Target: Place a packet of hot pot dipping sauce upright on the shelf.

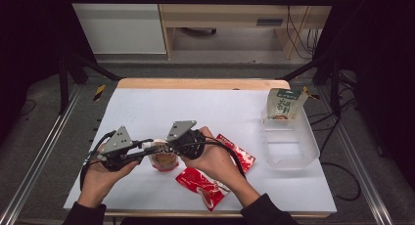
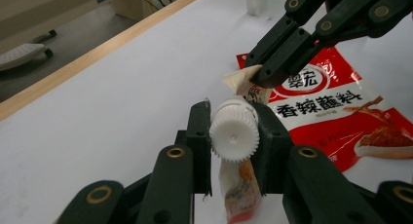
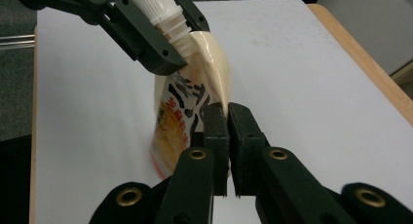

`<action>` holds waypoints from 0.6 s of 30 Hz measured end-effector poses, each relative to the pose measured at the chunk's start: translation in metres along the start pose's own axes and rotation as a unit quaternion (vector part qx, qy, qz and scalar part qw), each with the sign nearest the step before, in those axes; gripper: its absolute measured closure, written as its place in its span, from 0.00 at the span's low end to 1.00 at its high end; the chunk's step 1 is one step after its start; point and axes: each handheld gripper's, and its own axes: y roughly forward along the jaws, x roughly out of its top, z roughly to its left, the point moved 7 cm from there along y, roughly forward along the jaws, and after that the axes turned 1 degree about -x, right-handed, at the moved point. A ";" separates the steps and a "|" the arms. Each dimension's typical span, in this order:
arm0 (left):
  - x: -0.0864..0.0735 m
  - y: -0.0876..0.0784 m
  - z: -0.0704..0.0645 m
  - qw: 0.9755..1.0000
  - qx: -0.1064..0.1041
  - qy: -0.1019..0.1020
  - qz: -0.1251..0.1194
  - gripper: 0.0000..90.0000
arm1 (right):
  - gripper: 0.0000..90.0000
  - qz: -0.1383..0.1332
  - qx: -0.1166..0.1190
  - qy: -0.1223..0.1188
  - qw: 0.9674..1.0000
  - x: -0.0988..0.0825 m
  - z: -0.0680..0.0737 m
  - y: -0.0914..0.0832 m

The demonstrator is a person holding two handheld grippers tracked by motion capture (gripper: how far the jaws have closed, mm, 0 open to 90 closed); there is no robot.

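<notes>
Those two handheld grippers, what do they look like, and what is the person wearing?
Each of the left gripper and right gripper is black, with two jointed jaws pinned by brass-coloured rivets, a grey three-cornered plate on top and a trailing black cable. The person wears dark sleeves.
</notes>
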 end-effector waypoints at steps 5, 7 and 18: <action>0.020 0.003 -0.002 1.000 -0.009 0.025 0.015 0.81 | 0.96 -0.003 -0.009 0.007 1.000 0.001 -0.006 -0.011; 0.026 0.006 -0.002 0.999 -0.013 0.032 0.020 0.81 | 0.96 -0.005 -0.014 0.009 1.000 0.001 -0.009 -0.015; 0.053 0.025 -0.007 0.997 -0.043 0.048 0.031 0.81 | 0.95 0.001 -0.035 0.021 0.999 -0.010 -0.028 -0.039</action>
